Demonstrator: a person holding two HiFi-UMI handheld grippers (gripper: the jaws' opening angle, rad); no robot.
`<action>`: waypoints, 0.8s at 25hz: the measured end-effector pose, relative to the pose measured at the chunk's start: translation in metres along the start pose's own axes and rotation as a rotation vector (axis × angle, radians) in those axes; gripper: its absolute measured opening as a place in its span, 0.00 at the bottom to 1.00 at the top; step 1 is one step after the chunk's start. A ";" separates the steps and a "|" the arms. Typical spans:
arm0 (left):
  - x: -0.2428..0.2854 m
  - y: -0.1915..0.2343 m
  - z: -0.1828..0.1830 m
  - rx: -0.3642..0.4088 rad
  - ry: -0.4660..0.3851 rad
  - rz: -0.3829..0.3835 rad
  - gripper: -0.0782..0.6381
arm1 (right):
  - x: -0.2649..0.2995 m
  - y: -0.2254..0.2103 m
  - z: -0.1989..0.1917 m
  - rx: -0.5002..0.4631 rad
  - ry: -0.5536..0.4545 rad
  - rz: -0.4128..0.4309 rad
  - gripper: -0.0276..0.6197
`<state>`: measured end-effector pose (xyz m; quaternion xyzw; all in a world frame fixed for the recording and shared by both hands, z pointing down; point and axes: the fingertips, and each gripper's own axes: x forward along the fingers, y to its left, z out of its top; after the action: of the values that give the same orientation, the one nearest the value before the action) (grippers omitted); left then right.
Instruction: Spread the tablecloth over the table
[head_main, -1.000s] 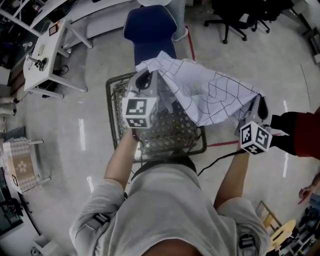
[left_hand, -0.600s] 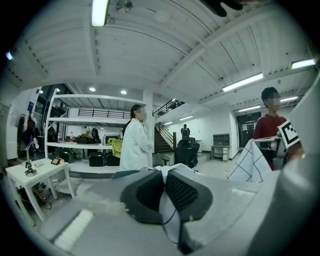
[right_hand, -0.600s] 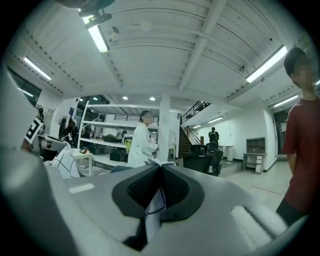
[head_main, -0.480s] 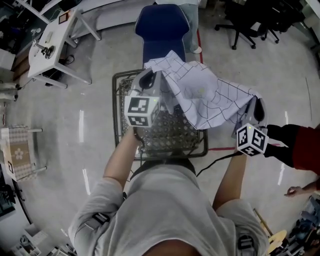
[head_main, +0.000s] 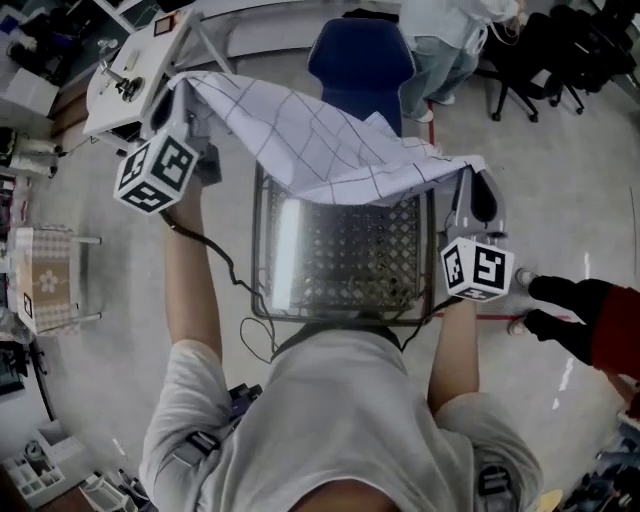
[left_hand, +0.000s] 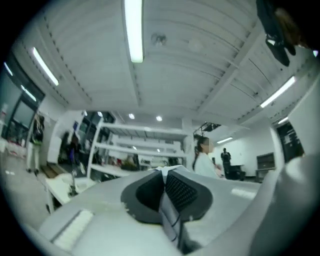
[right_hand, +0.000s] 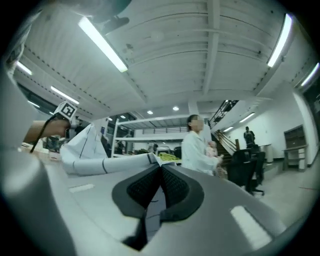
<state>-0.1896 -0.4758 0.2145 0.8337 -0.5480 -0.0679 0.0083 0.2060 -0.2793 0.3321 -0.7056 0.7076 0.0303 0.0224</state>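
Observation:
A white tablecloth (head_main: 320, 150) with dark grid lines hangs stretched between my two grippers, above the far edge of a metal mesh table (head_main: 340, 270). My left gripper (head_main: 183, 95) is raised at the upper left, shut on one corner of the cloth. My right gripper (head_main: 468, 172) holds the opposite corner near the table's far right corner. In the left gripper view the gripper (left_hand: 164, 172) points up at the ceiling with cloth pinched between its pads. In the right gripper view the gripper (right_hand: 160, 169) is shut on the tablecloth (right_hand: 105, 162), which runs off to the left.
A blue chair (head_main: 360, 55) stands just beyond the table. A white desk (head_main: 125, 70) is at the upper left and a small patterned table (head_main: 45, 290) at the left. A person (head_main: 450, 40) stands at the back, black office chairs (head_main: 560, 50) behind. A dark sleeve (head_main: 575, 315) reaches in from the right.
My left gripper has swung far out to the left and away, pulling the bunched cloth open into a stretched span. The right gripper has shifted slightly left and stays shut on its corner.

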 end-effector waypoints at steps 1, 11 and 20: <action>-0.015 0.023 0.048 0.038 -0.081 0.045 0.14 | 0.008 0.024 0.008 0.005 -0.027 0.059 0.05; -0.132 0.132 0.071 0.282 -0.093 0.288 0.14 | 0.042 0.132 -0.021 0.062 0.045 0.258 0.05; -0.097 0.060 -0.066 0.166 0.128 0.088 0.14 | 0.004 -0.028 -0.016 0.094 0.071 -0.127 0.05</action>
<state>-0.2741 -0.4153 0.2949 0.8093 -0.5861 0.0313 -0.0229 0.2345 -0.2844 0.3474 -0.7479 0.6624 -0.0295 0.0324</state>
